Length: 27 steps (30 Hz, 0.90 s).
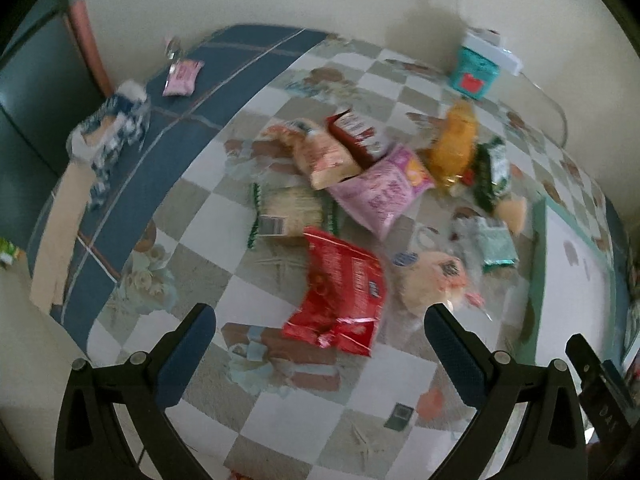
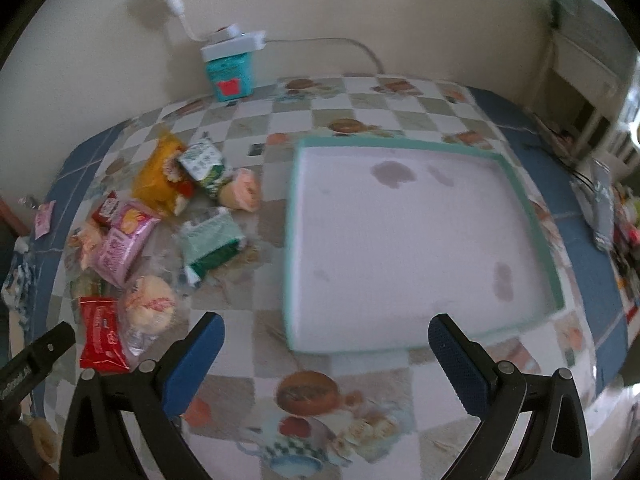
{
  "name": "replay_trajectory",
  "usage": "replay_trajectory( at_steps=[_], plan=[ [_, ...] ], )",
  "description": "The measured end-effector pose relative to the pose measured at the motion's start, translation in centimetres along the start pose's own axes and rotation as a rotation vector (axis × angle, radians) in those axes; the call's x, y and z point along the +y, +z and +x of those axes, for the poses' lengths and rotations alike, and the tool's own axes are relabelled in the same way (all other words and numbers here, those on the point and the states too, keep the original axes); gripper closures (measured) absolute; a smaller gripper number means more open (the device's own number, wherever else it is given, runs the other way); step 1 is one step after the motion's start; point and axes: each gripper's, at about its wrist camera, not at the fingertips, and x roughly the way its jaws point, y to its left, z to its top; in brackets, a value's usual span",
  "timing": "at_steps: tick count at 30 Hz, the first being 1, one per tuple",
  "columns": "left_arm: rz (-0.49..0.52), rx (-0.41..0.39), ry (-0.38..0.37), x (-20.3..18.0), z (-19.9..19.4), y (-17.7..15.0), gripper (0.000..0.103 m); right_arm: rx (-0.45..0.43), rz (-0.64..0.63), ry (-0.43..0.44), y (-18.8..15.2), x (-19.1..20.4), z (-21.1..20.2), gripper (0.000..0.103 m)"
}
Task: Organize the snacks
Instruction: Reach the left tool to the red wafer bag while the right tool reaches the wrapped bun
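While both tools hang above the checkered counter (image 2: pixel 360 368), nothing is yet held. Largest item: a shallow white tray (image 2: pixel 520 184) with a teal rim, bare inside apart from a few dull stains, lying directly ahead of the right gripper (image 2: pixel 326 344), whose blue-padded jaws stand wide apart and empty.

Left of the tray, a loose heap of snack packets is spread on the counter. The left gripper (image 1: pixel 320 328) is likewise spread wide with nothing between its jaws; it points at the heap.

Nearest packet: a red foil bag (image 1: pixel 340 300), crumpled, its lower edge lying just ahead of and between the left jaws. Beyond it sit a pink bag (image 1: pixel 380 192), an orange bag (image 1: pixel 456 140), a pale noodle-like pack (image 1: pixel 290 212) and a clear-wrapped bun (image 1: pixel 432 276); small green packets (image 1: pixel 494 244) lie to the right.

Handling estimate: the red bag looks light, soft and slick, contents possibly brittle. Best hold is probably the crimped end seam or a flat corner, pinched gently; squeezing the puffed middle risks crushing or slipping.
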Motion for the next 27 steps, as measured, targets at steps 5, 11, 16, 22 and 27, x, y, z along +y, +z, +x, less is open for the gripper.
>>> replay_trajectory(
  at_steps=[5,11,16,22,27],
  plan=[
    [-0.047,0.065,0.0,1.4,2.4,0.8,0.0,0.029,-0.09,0.062,0.4,4.1,1.8,0.0],
    [-0.08,0.106,-0.032,2.4,4.1,1.6,0.0,0.057,-0.252,0.134,-0.4,9.5,3.6,0.0],
    [-0.124,0.111,-0.033,4.0,4.6,2.1,0.0,0.088,-0.329,0.161,-1.1,12.2,5.4,0.0],
    [-0.136,0.113,-0.062,5.1,4.9,2.6,0.0,0.112,-0.375,0.177,-1.4,13.7,6.9,0.0],
    [-0.121,0.121,-0.072,4.6,5.2,2.8,0.0,0.137,-0.362,0.177,-1.3,14.0,8.4,0.0]
  ],
)
